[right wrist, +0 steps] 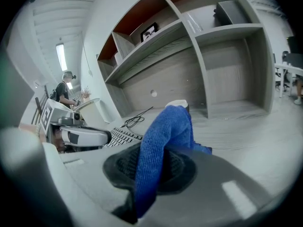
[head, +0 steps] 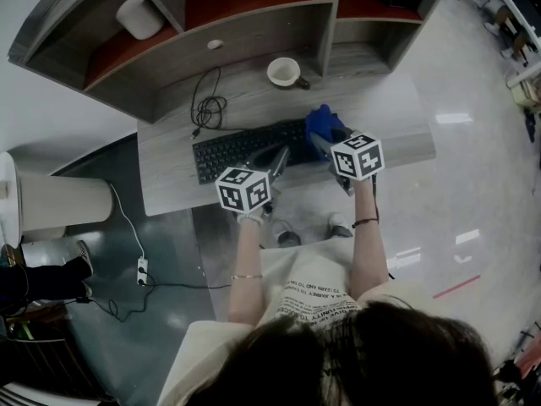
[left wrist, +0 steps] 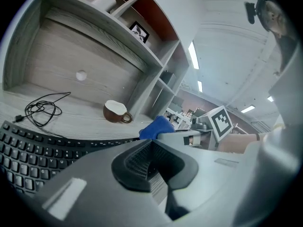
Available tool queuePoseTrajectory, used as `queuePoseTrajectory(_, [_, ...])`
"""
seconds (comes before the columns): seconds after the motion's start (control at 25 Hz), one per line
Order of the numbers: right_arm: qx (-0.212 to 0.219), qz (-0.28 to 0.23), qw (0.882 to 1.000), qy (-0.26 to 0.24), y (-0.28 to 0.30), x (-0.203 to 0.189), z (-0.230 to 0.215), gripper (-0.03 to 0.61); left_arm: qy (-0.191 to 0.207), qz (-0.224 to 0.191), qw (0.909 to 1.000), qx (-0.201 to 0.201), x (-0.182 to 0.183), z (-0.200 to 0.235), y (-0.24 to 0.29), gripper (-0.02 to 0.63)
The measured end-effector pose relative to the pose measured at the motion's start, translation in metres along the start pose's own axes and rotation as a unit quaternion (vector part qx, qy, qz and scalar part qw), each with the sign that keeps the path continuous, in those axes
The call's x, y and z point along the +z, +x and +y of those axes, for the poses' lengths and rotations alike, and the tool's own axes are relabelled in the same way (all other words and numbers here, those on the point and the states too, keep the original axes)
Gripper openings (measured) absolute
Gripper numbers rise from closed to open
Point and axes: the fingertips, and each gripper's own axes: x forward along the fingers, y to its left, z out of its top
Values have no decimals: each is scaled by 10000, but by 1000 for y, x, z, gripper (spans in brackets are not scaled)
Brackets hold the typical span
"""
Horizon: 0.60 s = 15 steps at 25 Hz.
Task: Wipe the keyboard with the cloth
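A black keyboard point(head: 241, 150) lies along the front of the grey desk point(head: 397, 108). My right gripper point(head: 325, 142) hovers over the keyboard's right end, shut on a blue cloth point(head: 324, 123) that bunches up past its jaws. In the right gripper view the cloth point(right wrist: 165, 131) hangs between the jaws and hides most of the gap. My left gripper point(head: 278, 156) is at the keyboard's front edge near the middle, jaws together with nothing between them. From the left gripper view the keyboard point(left wrist: 33, 148) stretches off to the left, and the cloth point(left wrist: 156, 126) and the other gripper sit ahead.
A brown cup point(head: 284, 71) with a white inside stands behind the keyboard near a shelf divider. A coiled black cable point(head: 208, 108) lies at the back left of the desk. Shelves rise behind. A power strip point(head: 142, 270) lies on the floor at the left.
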Motion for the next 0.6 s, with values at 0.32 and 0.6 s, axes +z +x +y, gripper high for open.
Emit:
queuePoseTrajectory(0.32, [-38, -19, 10000, 19, 8, 1, 12, 58, 8, 6, 10000, -52, 0, 9, -11, 2])
queuePoseTrajectory(0.6, [-86, -9, 10000, 9, 14, 2, 21, 58, 13, -8, 10000, -86, 0, 15, -20, 2])
